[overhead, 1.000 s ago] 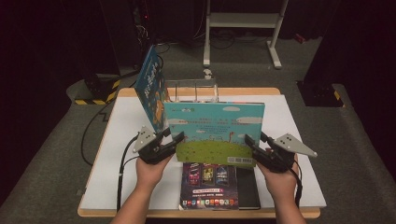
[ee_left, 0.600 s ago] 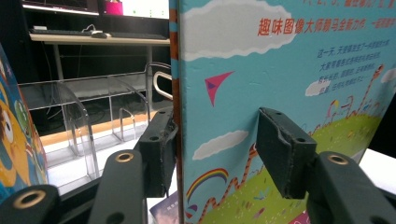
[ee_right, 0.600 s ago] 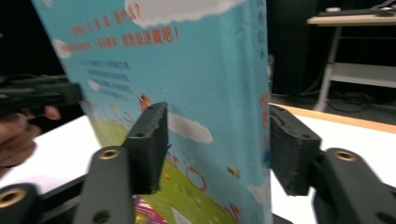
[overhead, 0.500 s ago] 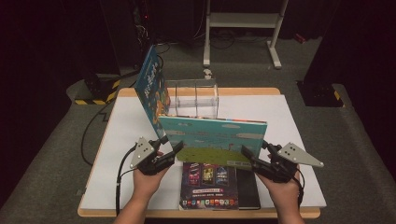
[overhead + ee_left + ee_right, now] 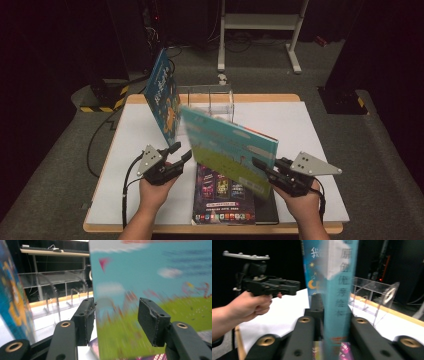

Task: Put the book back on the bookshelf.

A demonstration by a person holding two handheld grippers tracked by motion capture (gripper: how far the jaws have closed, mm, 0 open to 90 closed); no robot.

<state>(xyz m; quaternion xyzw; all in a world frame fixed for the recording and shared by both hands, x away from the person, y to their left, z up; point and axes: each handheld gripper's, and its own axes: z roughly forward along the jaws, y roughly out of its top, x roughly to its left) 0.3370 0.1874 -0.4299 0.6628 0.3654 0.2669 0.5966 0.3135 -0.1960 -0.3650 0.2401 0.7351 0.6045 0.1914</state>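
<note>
A picture book (image 5: 230, 147) with blue sky and green grass slants above the table, blurred. My right gripper (image 5: 260, 165) is shut on its lower right end; its jaws have just closed, and in the right gripper view they (image 5: 334, 315) clamp the book's edge (image 5: 337, 302). My left gripper (image 5: 182, 151) stands open at the book's lower left corner. In the left gripper view the book (image 5: 155, 277) has its edge between the jaws (image 5: 116, 317), and the pads (image 5: 87, 320) stay apart from it. The left gripper (image 5: 295, 288) and its hand appear at left in the right gripper view.
A second blue book (image 5: 162, 100) stands leaning by a clear acrylic rack (image 5: 210, 100) at the back of the white table (image 5: 310, 130). A dark book (image 5: 225, 200) lies flat at the front edge under the held book. A metal stand (image 5: 260, 25) is on the floor behind.
The picture book stood face-on between both grippers; it has now tipped and swung, with its left end toward the rack. The left jaws no longer hold it.
</note>
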